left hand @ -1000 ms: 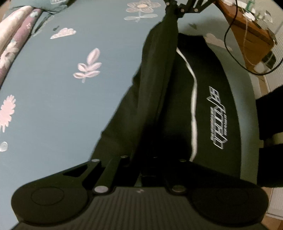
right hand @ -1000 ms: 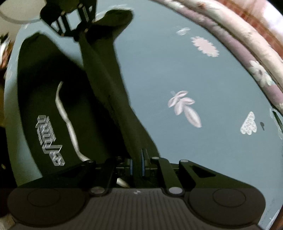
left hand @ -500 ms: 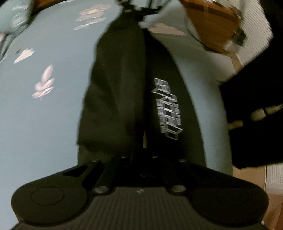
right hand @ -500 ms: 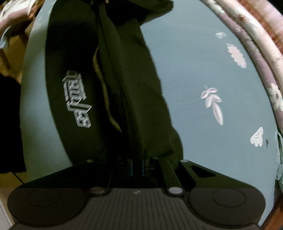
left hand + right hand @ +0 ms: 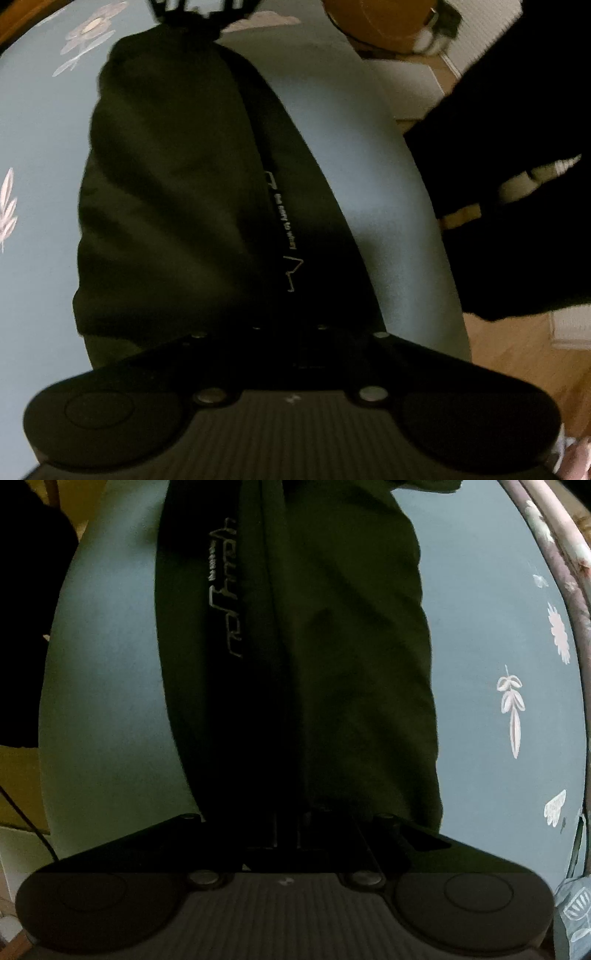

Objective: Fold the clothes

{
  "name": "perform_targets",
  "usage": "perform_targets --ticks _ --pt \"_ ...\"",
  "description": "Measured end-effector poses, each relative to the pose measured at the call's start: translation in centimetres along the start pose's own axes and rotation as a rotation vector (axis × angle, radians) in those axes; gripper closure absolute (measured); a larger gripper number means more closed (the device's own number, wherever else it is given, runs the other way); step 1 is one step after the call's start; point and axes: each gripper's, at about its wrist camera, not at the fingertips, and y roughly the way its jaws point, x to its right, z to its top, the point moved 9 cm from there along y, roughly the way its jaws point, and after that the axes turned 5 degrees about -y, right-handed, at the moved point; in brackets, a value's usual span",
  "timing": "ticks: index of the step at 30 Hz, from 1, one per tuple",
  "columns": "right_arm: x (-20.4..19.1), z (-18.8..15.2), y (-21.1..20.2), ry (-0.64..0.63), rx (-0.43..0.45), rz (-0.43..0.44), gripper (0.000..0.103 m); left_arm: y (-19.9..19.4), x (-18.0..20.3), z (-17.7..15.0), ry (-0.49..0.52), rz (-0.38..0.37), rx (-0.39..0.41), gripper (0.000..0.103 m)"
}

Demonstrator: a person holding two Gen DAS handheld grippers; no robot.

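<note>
Claws [image 5: 291,332] [image 5: 291,823] downward, both clamped on dark garment [image 5: 166,206] over bedsheet [image 5: 37,147].

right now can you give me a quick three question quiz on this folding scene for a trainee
1. True or false: the dark garment lies on a blue sheet printed with pale flowers.
2. What holds the far end of the garment at the top of the left wrist view? A) a bare hand B) the right gripper C) nothing
3. Fill in: in the right wrist view the white lettering sits on the ___ side of the raised fold.

Key: 1 true; 2 B; 3 left. For the trainer: the left gripper is also shut on the garment, at the near end.
</note>
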Motion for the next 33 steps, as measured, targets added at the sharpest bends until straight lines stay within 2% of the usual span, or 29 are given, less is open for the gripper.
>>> perform_targets --ticks 5,8,20,24,31,33 --pt "-0.2 -0.1 0.1 -0.016 -0.009 -0.010 0.093 1.3 1.8 0.5 0.048 -0.012 -0.014 0.103" --pt "-0.5 -0.4 0.1 -0.007 0.008 0.015 0.093 2.2 2.9 0.8 0.080 -0.022 -0.020 0.103" --pt "-0.6 -0.3 0.9 0.003 0.020 0.052 0.092 5.3 3.9 1.3 0.046 -0.044 -0.043 0.103" --pt "-0.5 0.0 0.9 0.002 0.022 0.046 0.092 5.6 4.3 1.4 0.092 -0.009 -0.065 0.103" --pt "-0.5 0.6 1.2 0.009 0.019 0.025 0.091 6.3 4.4 1.4 0.084 0.027 -0.093 0.103" --pt "-0.4 0.8 0.9 0.011 0.015 0.014 0.091 5.8 4.6 1.4 0.114 0.037 -0.107 0.103"
